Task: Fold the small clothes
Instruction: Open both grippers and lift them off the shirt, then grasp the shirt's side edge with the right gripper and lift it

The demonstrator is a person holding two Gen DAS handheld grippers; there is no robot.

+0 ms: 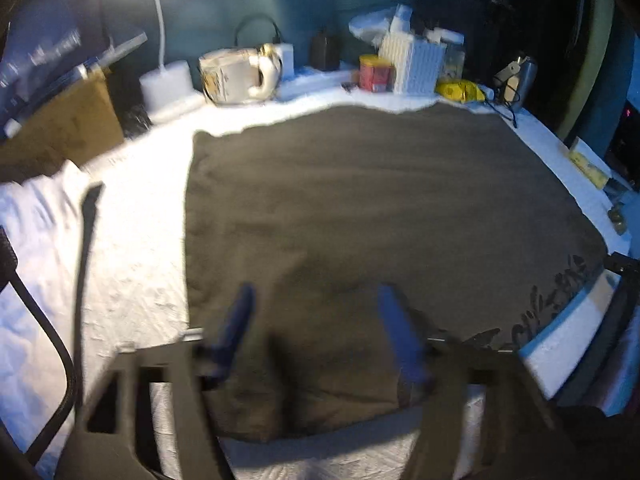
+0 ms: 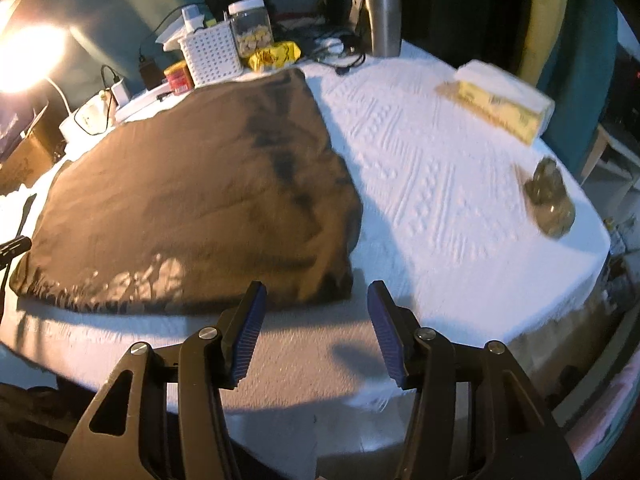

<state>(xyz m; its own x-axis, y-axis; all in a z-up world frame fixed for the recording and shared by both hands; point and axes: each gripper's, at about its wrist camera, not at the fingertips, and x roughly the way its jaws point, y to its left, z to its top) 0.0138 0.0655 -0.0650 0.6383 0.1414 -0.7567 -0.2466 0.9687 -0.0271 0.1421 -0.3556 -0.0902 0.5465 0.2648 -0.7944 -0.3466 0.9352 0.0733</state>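
Note:
A dark brown garment lies spread flat on the white textured table cover. My left gripper hovers over its near edge, blurred, with its blue pads wide apart and nothing pinched between them. In the right wrist view the same brown garment fills the left half. My right gripper is open just off the garment's near right corner, above bare cover, and its blue pads hold nothing.
Clutter lines the far edge: a white perforated basket, a jar, a yellow packet, a steel flask, a lamp base. A tissue box and a small glass jar sit at the right.

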